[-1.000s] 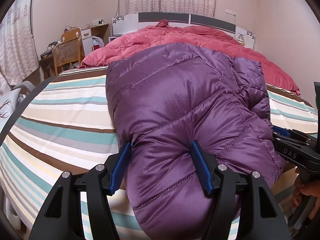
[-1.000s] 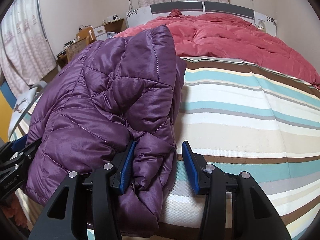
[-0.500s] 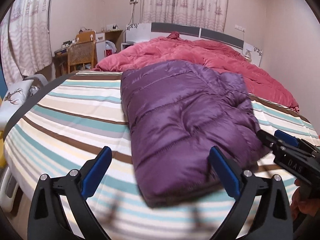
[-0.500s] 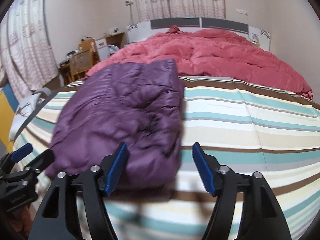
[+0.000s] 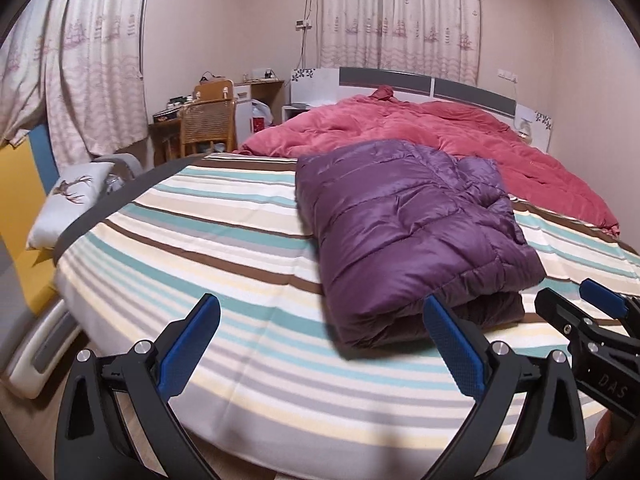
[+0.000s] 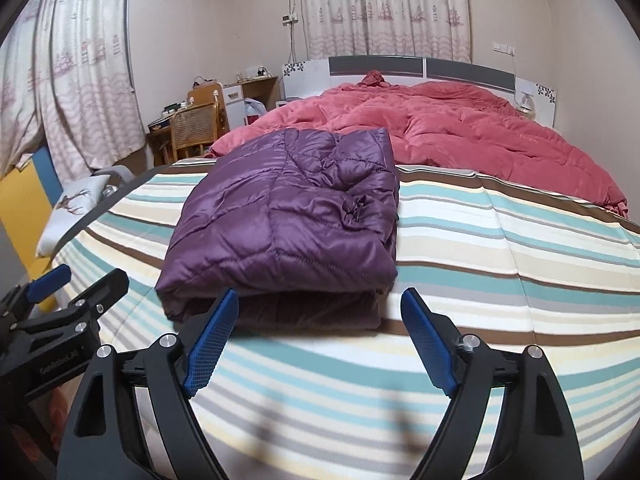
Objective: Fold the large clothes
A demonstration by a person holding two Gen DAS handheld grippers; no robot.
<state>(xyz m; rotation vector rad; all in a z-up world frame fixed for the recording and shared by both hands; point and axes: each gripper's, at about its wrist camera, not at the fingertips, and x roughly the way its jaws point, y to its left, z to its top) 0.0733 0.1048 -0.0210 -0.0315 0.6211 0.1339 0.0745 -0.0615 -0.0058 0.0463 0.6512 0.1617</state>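
Both my tools sit nearest, off the bed's near edge: left tool [image 5: 320, 340] w/ jaws wide apart, nothing in them; right tool [image 6: 320, 336] same, spread & empty. Just past them the purple puffer jacket [image 6: 288, 220] lies folded on the striped sheet [image 5: 200, 264]. Far side: red duvet [image 6: 460, 132], then headboard [image 6: 420, 66].

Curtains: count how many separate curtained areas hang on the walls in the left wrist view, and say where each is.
2. One curtain hangs on the left wall, beside the desk; the other curtain hangs on the far wall above the headboard. More may lie outside the frame.
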